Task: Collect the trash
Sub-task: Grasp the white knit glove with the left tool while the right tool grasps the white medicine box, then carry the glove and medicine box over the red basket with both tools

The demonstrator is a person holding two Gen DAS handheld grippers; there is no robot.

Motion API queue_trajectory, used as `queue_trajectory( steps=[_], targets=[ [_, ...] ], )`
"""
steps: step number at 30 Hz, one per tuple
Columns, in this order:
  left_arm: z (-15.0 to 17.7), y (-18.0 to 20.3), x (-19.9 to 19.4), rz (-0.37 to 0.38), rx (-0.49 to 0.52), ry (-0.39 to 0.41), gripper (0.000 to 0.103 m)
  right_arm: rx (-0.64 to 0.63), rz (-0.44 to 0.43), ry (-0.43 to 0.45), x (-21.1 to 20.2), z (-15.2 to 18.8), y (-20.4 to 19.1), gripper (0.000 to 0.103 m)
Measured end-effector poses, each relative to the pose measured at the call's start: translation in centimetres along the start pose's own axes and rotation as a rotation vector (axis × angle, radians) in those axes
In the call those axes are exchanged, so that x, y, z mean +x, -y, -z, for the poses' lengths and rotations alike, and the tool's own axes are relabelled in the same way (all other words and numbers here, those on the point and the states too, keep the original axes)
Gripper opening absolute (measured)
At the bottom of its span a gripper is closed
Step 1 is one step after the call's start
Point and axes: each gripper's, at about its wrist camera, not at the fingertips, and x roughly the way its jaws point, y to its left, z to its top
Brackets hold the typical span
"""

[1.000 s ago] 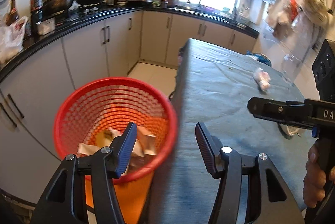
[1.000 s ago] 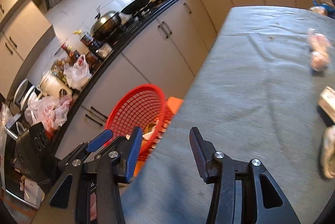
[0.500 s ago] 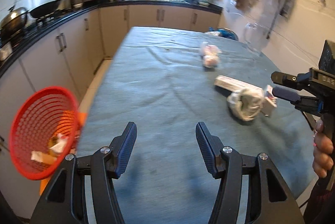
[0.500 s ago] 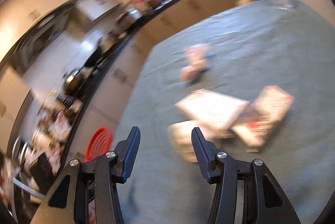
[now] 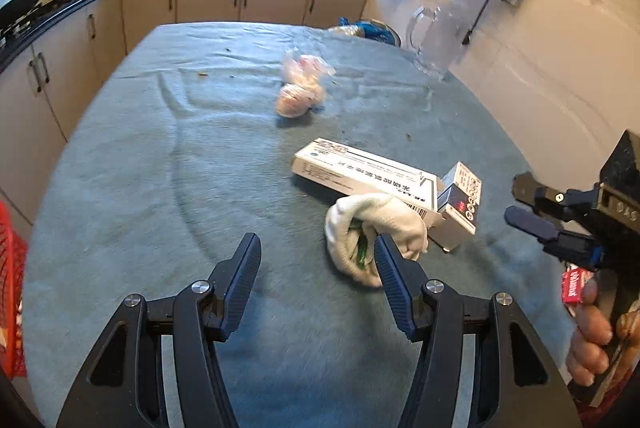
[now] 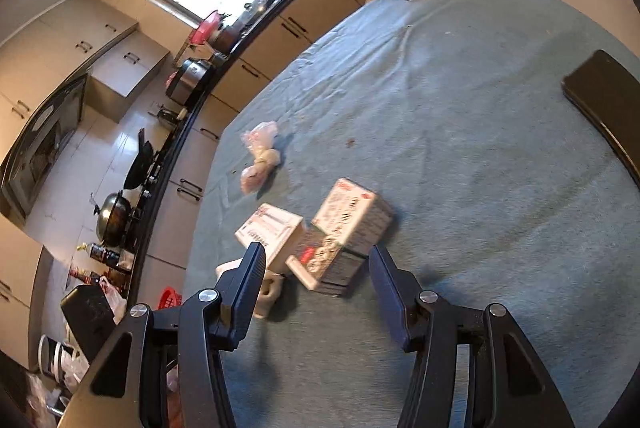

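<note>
Two claws have swung away from the red basket [image 5: 10, 292] and now point at the trash on the worktop [image 5: 168, 164]. In the left wrist view, a second ago the basket filled the middle of the picture with paper scraps in it; now only its rim shows at the far left edge. The left claw [image 5: 316, 282] is released and holds nothing. A white crumpled wad [image 5: 360, 232] lies just past its right finger, touching a long white box [image 5: 360, 176], and a small box [image 5: 460, 204] leans on that one. A pink plastic bag [image 5: 302, 84] sits farther up the worktop. The right claw [image 5: 532, 212] comes in from the right side, held by a hand [image 5: 592, 340]. In the right wrist view, the right claw [image 6: 316, 284] has just been opening its jaws, and nothing is between them yet. The small box [image 6: 344, 228] lies just ahead of the gap, beside the long white box [image 6: 268, 232]. I think one load is done and the next pick is starting, most likely the small box for this claw.
</note>
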Motion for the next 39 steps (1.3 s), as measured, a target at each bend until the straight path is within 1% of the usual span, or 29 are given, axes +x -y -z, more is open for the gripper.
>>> queue_trajectory(
  steps=[3,4,5,6,7,8,13,17,18,20,22,25,26,27,29,31,34,37,39],
  targets=[
    [-0.2,0.9,1.6,0.006,0.022,-0.018,0.058,0.008,0.027,-0.008,0.3,-0.5,0.3,0.059],
    [-0.3,1.1,2.0,0.011,0.027,-0.023,0.055,0.011,0.031,-0.01,0.3,-0.5,0.3,0.059],
    [-0.4,1.4,2.4,0.015,0.032,-0.021,0.047,0.013,0.041,-0.012,0.5,-0.6,0.3,0.059],
    [-0.4,1.5,2.6,0.02,0.039,-0.023,0.041,0.009,0.06,-0.015,0.9,-0.8,0.1,0.061],
    [-0.4,1.7,2.9,0.031,0.046,-0.032,0.025,0.008,0.079,-0.018,1.4,-0.9,-0.1,0.061],
    [-0.5,1.9,3.2,0.039,0.049,-0.036,0.02,0.011,0.084,-0.021,1.7,-1.0,-0.1,0.063],
    [0.2,2.0,2.2,0.025,0.083,-0.012,0.017,-0.009,0.157,-0.04,4.0,-1.4,-1.0,0.063],
    [1.4,1.3,0.5,-0.014,0.106,0.026,0.017,-0.055,0.242,-0.027,5.1,-1.2,-2.2,0.062],
    [1.8,1.0,0.0,-0.013,0.106,0.037,0.017,-0.069,0.264,-0.027,5.4,-1.2,-2.5,0.062],
    [2.1,0.4,-0.4,-0.008,0.101,0.038,0.017,-0.082,0.276,-0.04,6.0,-0.9,-2.9,0.062],
    [2.4,-0.1,-0.8,-0.011,0.098,0.042,0.017,-0.123,0.327,-0.052,6.5,-0.6,-3.6,0.062],
    [2.7,-0.5,-1.1,-0.013,0.103,0.048,0.017,-0.189,0.363,-0.052,6.3,0.0,-4.0,0.062],
    [2.8,-0.5,-1.2,-0.014,0.107,0.051,0.017,-0.217,0.386,-0.049,5.9,0.1,-4.0,0.061],
    [2.8,-0.6,-1.3,-0.013,0.109,0.052,0.017,-0.233,0.402,-0.046,5.3,0.1,-3.9,0.054],
    [2.8,-0.7,-1.3,-0.013,0.104,0.053,0.017,-0.244,0.422,-0.042,4.3,0.0,-3.3,0.052],
    [2.8,-0.7,-1.0,-0.01,0.097,0.048,0.017,-0.227,0.422,-0.034,3.3,-0.2,-2.1,0.052],
    [2.6,-0.5,-0.5,-0.022,0.09,0.041,0.018,-0.199,0.378,-0.036,2.9,-0.2,-1.1,0.052],
    [2.3,-0.2,-0.2,-0.033,0.085,0.037,0.018,-0.22,0.379,-0.024,2.9,0.2,-1.3,0.052],
    [2.3,-0.1,0.0,-0.046,0.083,0.038,0.018,-0.235,0.377,-0.021,2.9,0.3,-1.6,0.051]
  ],
)
